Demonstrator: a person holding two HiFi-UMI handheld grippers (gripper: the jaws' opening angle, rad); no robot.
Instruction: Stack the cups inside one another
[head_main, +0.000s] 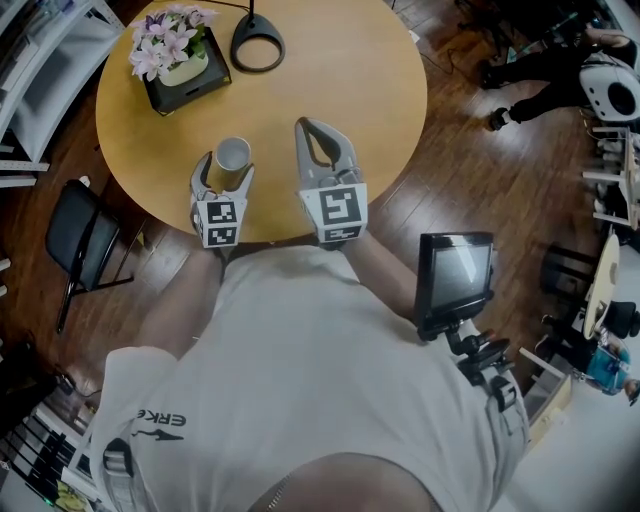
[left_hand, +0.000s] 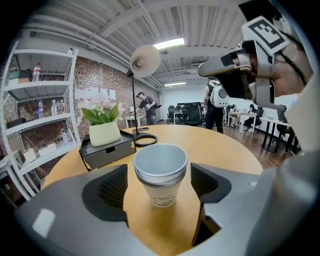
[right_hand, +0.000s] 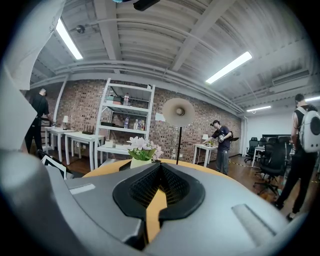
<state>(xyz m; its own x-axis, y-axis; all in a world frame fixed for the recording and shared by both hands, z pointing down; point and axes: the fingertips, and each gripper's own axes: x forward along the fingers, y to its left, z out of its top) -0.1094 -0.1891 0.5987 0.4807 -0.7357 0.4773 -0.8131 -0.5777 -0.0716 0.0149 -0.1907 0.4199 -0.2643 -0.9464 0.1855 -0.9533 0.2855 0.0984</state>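
**Ana:** Since the left gripper (head_main: 226, 172) points at the round table (head_main: 340, 80), what is between its jaws?

**Ben:** A stack of cups (left_hand: 160, 172), pale paper ones nested together, with several rims showing just under the top one. It stands upright on the tabletop, right in the middle of the gap.

**Ana:** Are the pads on it?

**Ben:** No. The jaws are spread wide, and bare wood shows between each pad and the cup wall on both sides.

**Ana:** And past the jaw tips?

**Ben:** Ahead and to the left there's a black box (left_hand: 107, 152) carrying a potted plant (left_hand: 102, 125). Straight ahead, beyond the cups, is the ring-shaped lamp base (left_hand: 145, 140).

**Ana:** What about the right gripper (head_main: 320, 128)?

**Ben:** Its jaws are pressed together with nothing between them. Only a thin strip of tabletop shows through the slit. It's off to the right of the left jaws, apart from the cups.
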